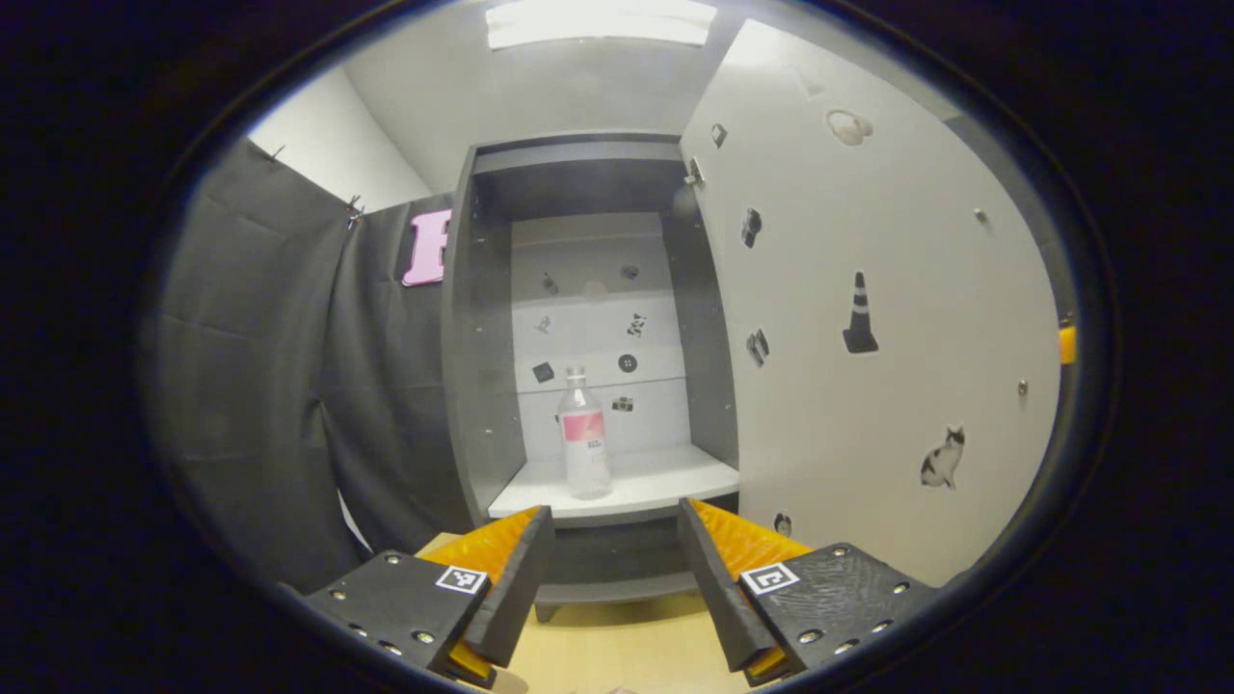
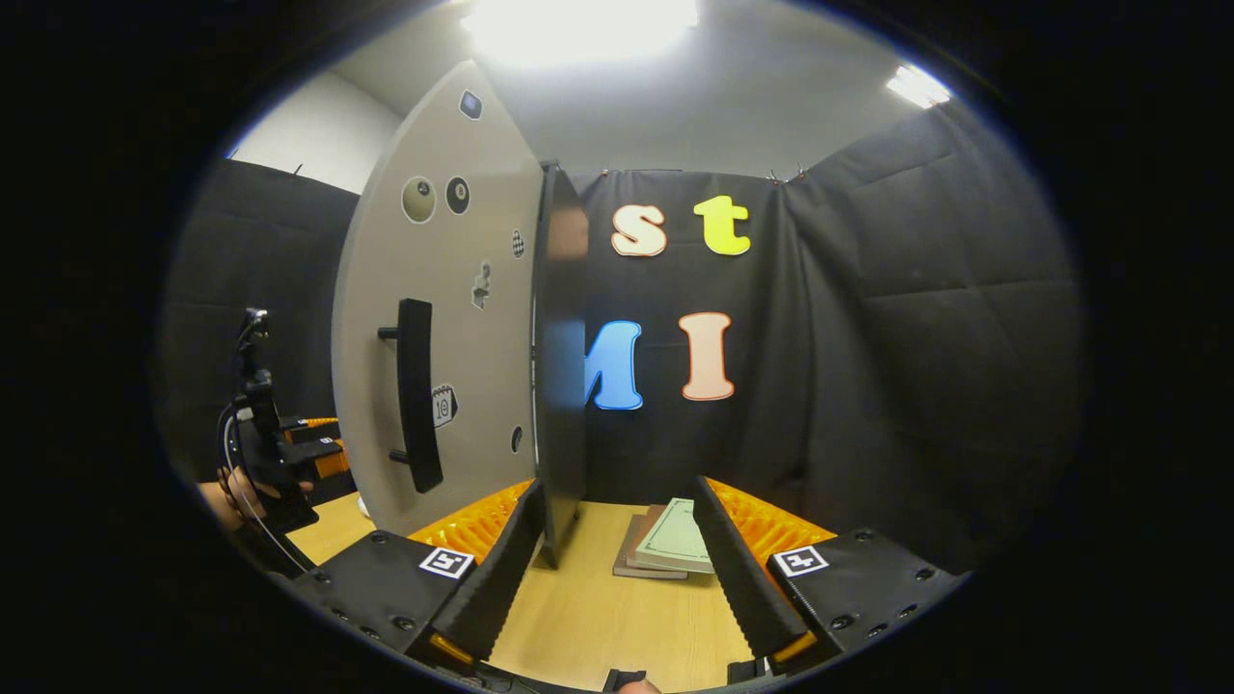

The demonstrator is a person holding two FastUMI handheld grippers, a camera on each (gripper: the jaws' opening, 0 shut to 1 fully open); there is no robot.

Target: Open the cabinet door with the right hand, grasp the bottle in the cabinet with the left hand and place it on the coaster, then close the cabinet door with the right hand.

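Note:
In the left gripper view the cabinet (image 1: 482, 386) stands with its door (image 1: 868, 318) swung wide to the right. A clear bottle (image 1: 584, 436) with a pink label stands upright on the white shelf (image 1: 665, 477) inside. My left gripper (image 1: 615, 525) is open, below and in front of the shelf, apart from the bottle. In the right gripper view the open door (image 2: 453, 318) shows its outer face with a black handle (image 2: 416, 393). My right gripper (image 2: 617, 525) is open, just right of the door's edge, holding nothing. The left gripper (image 2: 304, 448) and a hand show at far left.
Two flat books (image 2: 667, 542) lie stacked on the wooden table (image 2: 588, 607) ahead of my right gripper. Black cloth walls close the booth behind and to the sides. The door carries several small stickers (image 1: 860, 313).

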